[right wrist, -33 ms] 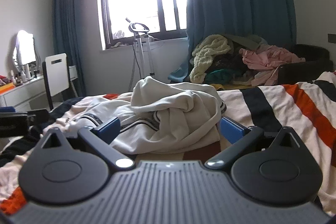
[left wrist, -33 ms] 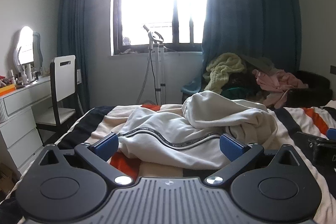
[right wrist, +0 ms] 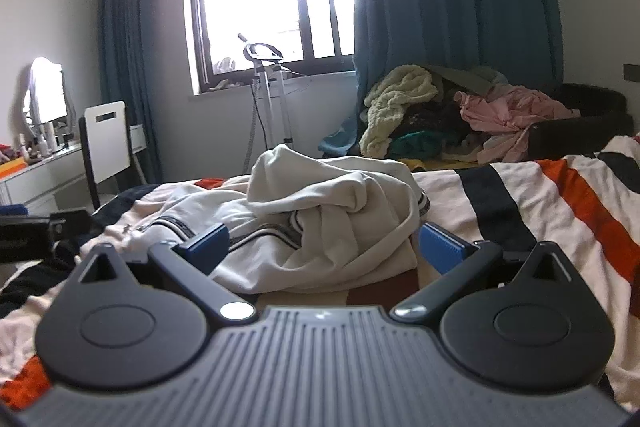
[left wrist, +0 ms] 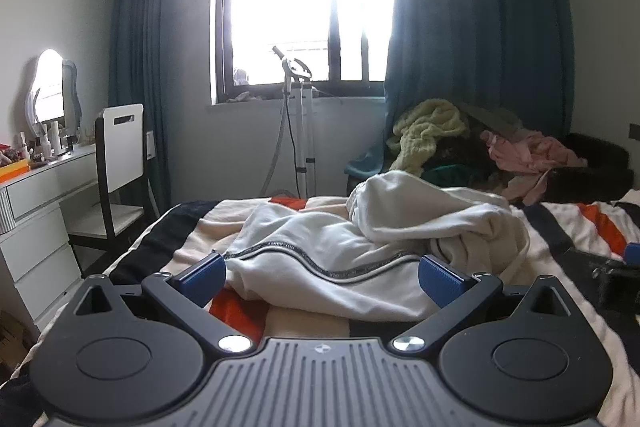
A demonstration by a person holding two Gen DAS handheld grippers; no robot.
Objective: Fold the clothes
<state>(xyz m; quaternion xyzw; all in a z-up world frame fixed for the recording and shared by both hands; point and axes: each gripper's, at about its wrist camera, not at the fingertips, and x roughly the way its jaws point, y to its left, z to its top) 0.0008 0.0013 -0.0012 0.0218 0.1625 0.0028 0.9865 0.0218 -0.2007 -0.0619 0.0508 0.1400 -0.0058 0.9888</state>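
Note:
A crumpled cream-white zip jacket (left wrist: 360, 251) with a dark zipper line lies in a heap on the striped bed cover (left wrist: 600, 227). It also shows in the right wrist view (right wrist: 320, 219). My left gripper (left wrist: 322, 277) is open and empty, its blue fingertips (left wrist: 204, 273) just short of the jacket's near edge. My right gripper (right wrist: 324, 247) is open and empty, level with the jacket's near right side. The right gripper shows at the right edge of the left wrist view (left wrist: 618, 271). The left gripper shows at the left edge of the right wrist view (right wrist: 36, 227).
A pile of other clothes (left wrist: 480, 143) sits on a dark seat beyond the bed. A white chair (left wrist: 120, 155) and dresser (left wrist: 36, 211) stand at the left. A garment steamer stand (left wrist: 298, 115) is under the window.

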